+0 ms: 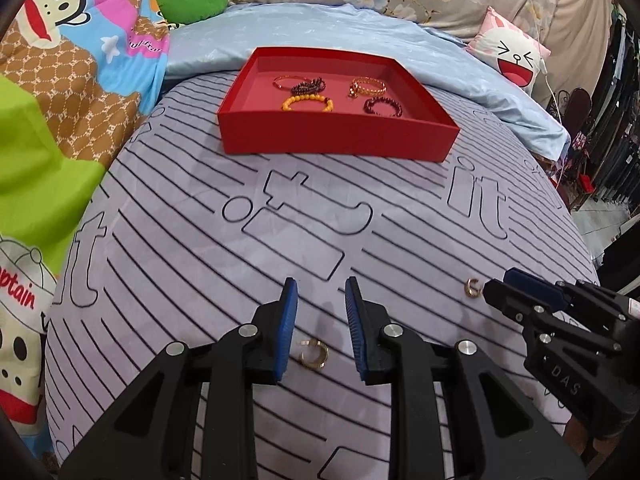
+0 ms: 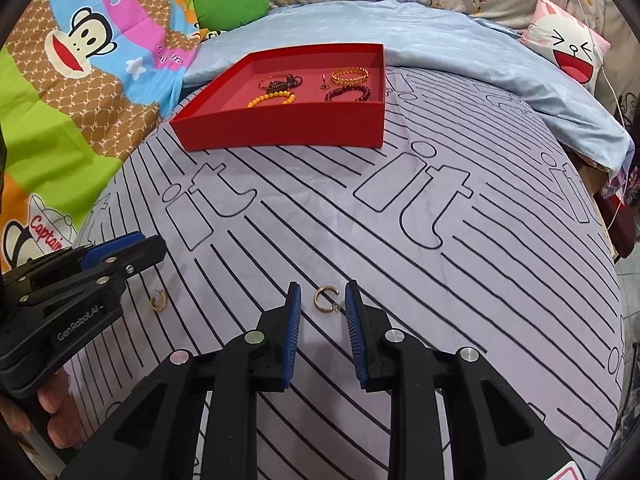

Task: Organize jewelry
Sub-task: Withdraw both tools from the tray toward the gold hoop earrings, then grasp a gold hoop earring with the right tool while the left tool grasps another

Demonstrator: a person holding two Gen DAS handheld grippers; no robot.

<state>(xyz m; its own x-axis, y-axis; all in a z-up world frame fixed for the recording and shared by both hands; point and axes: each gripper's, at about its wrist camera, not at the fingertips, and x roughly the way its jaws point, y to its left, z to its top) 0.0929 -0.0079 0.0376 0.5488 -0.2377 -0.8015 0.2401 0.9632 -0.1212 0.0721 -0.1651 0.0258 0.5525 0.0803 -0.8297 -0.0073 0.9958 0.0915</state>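
Both tongs spread, gripping nothing: left tongs (image 1: 321, 330) straddle one gold earring (image 1: 314, 354) on the bed, right tongs (image 2: 322, 334) have the other earring (image 2: 325, 300) between tips at 12 o'clock; red tray (image 1: 336, 140) further at 12.

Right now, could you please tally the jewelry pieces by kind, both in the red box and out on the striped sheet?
Bracelets in the red cardboard box: 5 (thin gold bangle, dark brown beaded, gold chain, orange beaded, dark red beaded)
Gold hoop earrings on the striped sheet: 2 ()
Total: 7
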